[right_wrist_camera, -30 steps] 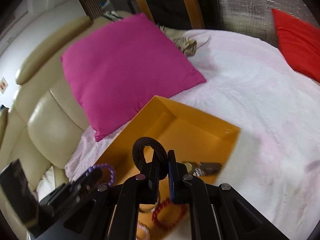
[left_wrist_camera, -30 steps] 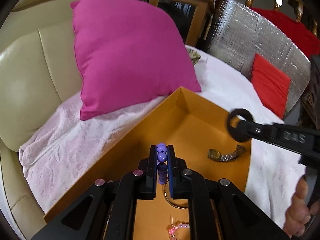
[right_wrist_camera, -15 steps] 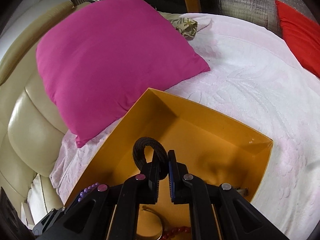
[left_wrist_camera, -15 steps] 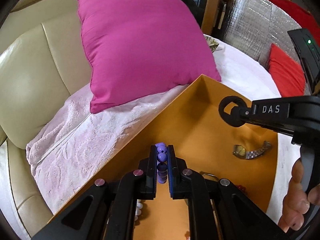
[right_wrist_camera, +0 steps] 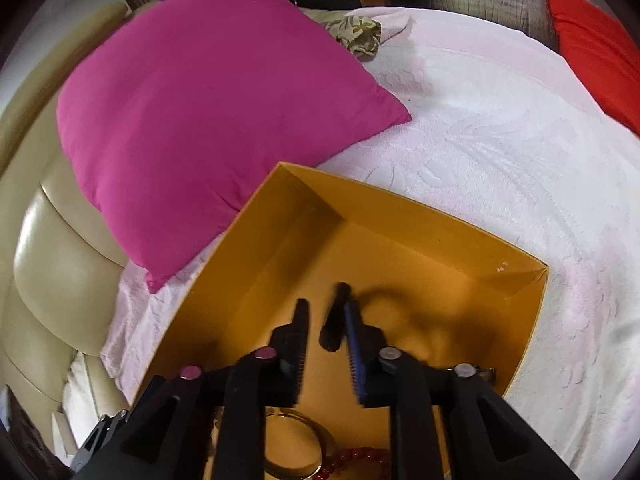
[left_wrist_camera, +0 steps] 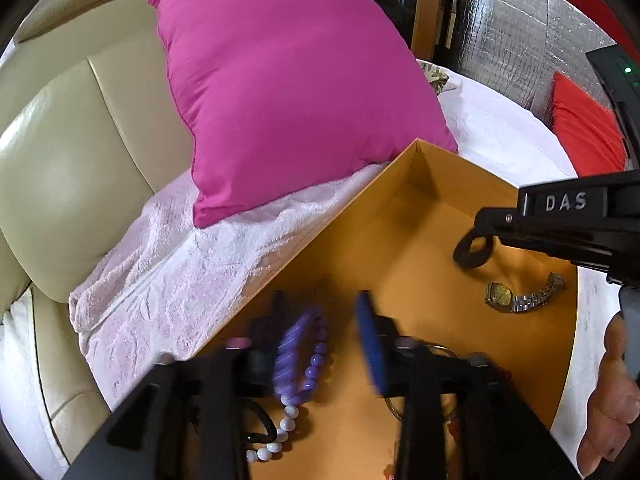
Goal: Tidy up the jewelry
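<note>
In the left wrist view my left gripper [left_wrist_camera: 320, 300] hangs over the orange box [left_wrist_camera: 448, 168]. Its jaws are opening, and the purple bead bracelet [left_wrist_camera: 306, 356] drops loose between them, blurred. My right gripper [left_wrist_camera: 486, 226] reaches in from the right with the black hair tie [left_wrist_camera: 474, 248] dangling at its tip. Seen in the right wrist view, the right gripper [right_wrist_camera: 326, 306] is also opening. The black hair tie [right_wrist_camera: 336, 320] slips down beside the blue pad, and the other finger stands clear of it.
On the box floor lie a steel watch [left_wrist_camera: 520, 298], a white bead bracelet [left_wrist_camera: 276, 436], a gold bangle [right_wrist_camera: 296, 444] and a red bead bracelet [right_wrist_camera: 352, 460]. A pink cushion [left_wrist_camera: 288, 92] leans on the cream sofa [left_wrist_camera: 72, 152] behind the box. A pale blanket [right_wrist_camera: 500, 128] covers the seat.
Both grippers were shut, the left on the purple bracelet and the right on the hair tie; now both jaws have parted and the pieces slip free. The right gripper sank lower into the box.
</note>
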### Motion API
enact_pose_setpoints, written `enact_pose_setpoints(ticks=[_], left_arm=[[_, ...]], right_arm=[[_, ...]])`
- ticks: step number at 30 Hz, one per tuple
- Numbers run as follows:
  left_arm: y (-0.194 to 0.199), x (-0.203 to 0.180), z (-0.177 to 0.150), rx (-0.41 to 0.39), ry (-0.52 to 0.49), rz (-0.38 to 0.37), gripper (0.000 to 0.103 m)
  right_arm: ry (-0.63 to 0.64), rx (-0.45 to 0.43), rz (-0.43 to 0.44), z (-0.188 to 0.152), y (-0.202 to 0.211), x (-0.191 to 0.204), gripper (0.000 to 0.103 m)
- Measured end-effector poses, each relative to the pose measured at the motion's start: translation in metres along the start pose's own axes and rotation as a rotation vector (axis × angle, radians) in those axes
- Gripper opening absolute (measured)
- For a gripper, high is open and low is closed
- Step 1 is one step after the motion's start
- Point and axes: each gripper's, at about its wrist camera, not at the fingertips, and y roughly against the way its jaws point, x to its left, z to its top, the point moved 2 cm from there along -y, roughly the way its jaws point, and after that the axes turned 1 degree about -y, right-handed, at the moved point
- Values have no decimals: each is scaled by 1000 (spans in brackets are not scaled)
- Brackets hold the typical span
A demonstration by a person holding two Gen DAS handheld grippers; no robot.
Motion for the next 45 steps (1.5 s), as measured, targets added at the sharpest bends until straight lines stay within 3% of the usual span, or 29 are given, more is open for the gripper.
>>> enact_pose_setpoints(ticks=[3,7,11,17,19,21,28,32,36,42,45], left_arm=[[6,-2,2,-28,-12,4,47],[16,-2,3,-55,-2,-16,53],[42,-3,0,-123,10,-24,71],[94,-15,-13,-191,-8,-8,75],[119,-21,-18,-213,-9,21,76],[144,-25,-24,-239,3,46,86],[242,-38,-38,-330,24,52,86],[316,-47,-47,-451,-5,15,86],[372,-50,-57,-503,-23,-31,86],[435,-48,-74,-554,-117,101,87],[447,-34,-80,-539,-108,98,89]], right_arm=[[-4,-40,10,-3,11,-1,50],[27,-83,18,-13,30,-1,50],[44,-150,9,-32,64,-9,50],[77,-229,-11,-70,134,-28,50],[90,-255,-17,-83,159,-34,50],[100,-279,-15,-97,186,-40,50],[108,-408,0,-149,285,-50,54],[121,-490,21,-180,339,-49,58],[128,-561,33,-213,387,-44,62],[113,-609,63,-255,438,-37,69],[99,-611,75,-271,448,-28,72]])
